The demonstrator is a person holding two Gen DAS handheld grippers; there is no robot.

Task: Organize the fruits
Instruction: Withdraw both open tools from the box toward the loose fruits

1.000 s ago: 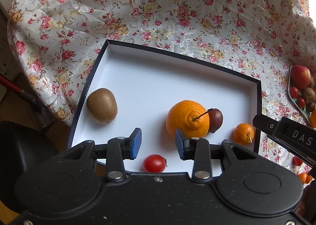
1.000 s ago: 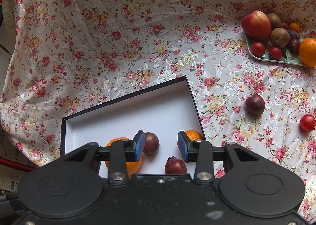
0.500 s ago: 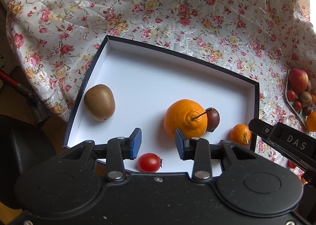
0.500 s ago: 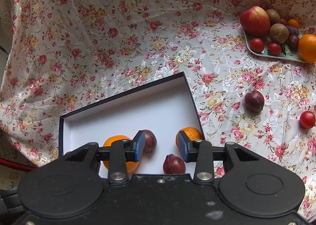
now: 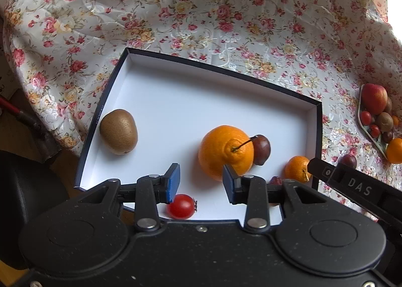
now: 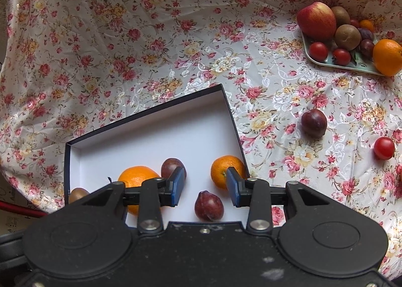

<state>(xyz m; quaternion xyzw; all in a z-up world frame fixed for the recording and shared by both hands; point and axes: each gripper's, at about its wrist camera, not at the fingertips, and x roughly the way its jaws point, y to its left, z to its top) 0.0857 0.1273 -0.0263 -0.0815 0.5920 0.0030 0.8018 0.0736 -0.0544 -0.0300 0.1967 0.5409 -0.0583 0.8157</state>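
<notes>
A black-rimmed white box (image 5: 191,111) (image 6: 160,133) lies on the floral cloth. Inside it are a kiwi (image 5: 118,131), a large orange (image 5: 225,151) (image 6: 137,177), a dark plum (image 5: 261,146) (image 6: 172,165), a small mandarin (image 5: 296,168) (image 6: 224,171), a cherry tomato (image 5: 181,206) and a second plum (image 6: 208,206). My left gripper (image 5: 201,182) is open above the box's near edge, nothing between its fingers. My right gripper (image 6: 204,187) is open over the box's near right corner, just above the second plum. On the cloth lie a loose plum (image 6: 314,123) and a cherry tomato (image 6: 384,148).
A pale green tray (image 6: 324,62) (image 5: 377,139) at the far right holds an apple (image 6: 316,20), kiwis, tomatoes, plums and an orange (image 6: 388,56). The right gripper's body (image 5: 356,189) crosses the left wrist view at lower right. A dark chair (image 5: 30,196) and red handle sit left of the table.
Both grippers have drawn back and risen a little from the box, so the fruits sit lower and closer to the fingers. Both stay open; no fruit has moved.
</notes>
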